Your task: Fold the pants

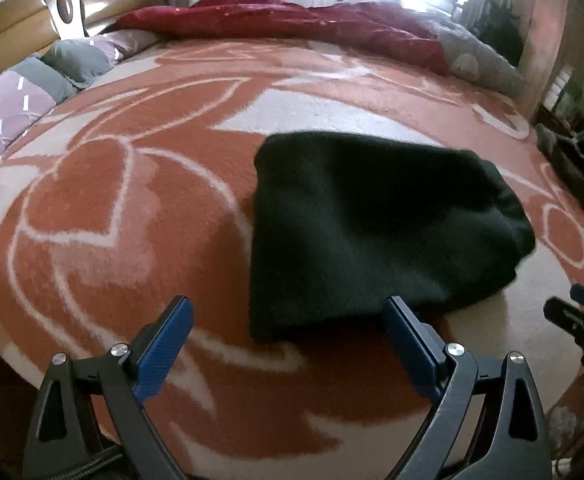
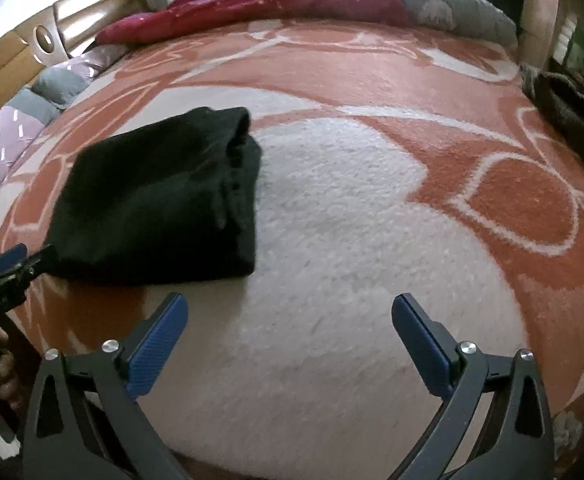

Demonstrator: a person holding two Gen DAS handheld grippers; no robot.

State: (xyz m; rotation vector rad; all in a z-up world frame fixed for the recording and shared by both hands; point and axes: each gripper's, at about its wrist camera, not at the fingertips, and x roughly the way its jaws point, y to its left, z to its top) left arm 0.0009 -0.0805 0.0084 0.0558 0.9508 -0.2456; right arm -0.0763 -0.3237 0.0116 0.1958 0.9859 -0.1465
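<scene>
The black pants (image 1: 372, 224) lie folded into a compact rectangle on the orange and white blanket (image 1: 131, 208). My left gripper (image 1: 287, 312) hovers open above the blanket at the near edge of the fold, with nothing between its blue pads. In the right wrist view the folded pants (image 2: 159, 200) sit to the left, and my right gripper (image 2: 289, 308) stands open over a white patch of blanket (image 2: 332, 220), apart from the cloth. The left gripper (image 2: 11, 264) shows at the left edge of that view, and the right gripper (image 1: 580, 312) shows at the right edge of the left wrist view.
A red quilt (image 1: 292, 20) and a grey one (image 1: 480, 56) are heaped at the far side of the bed. Grey and lilac pillows (image 1: 31, 84) line the left side under a tan headboard (image 1: 19, 12). A dark cloth (image 2: 572, 116) lies at the right edge.
</scene>
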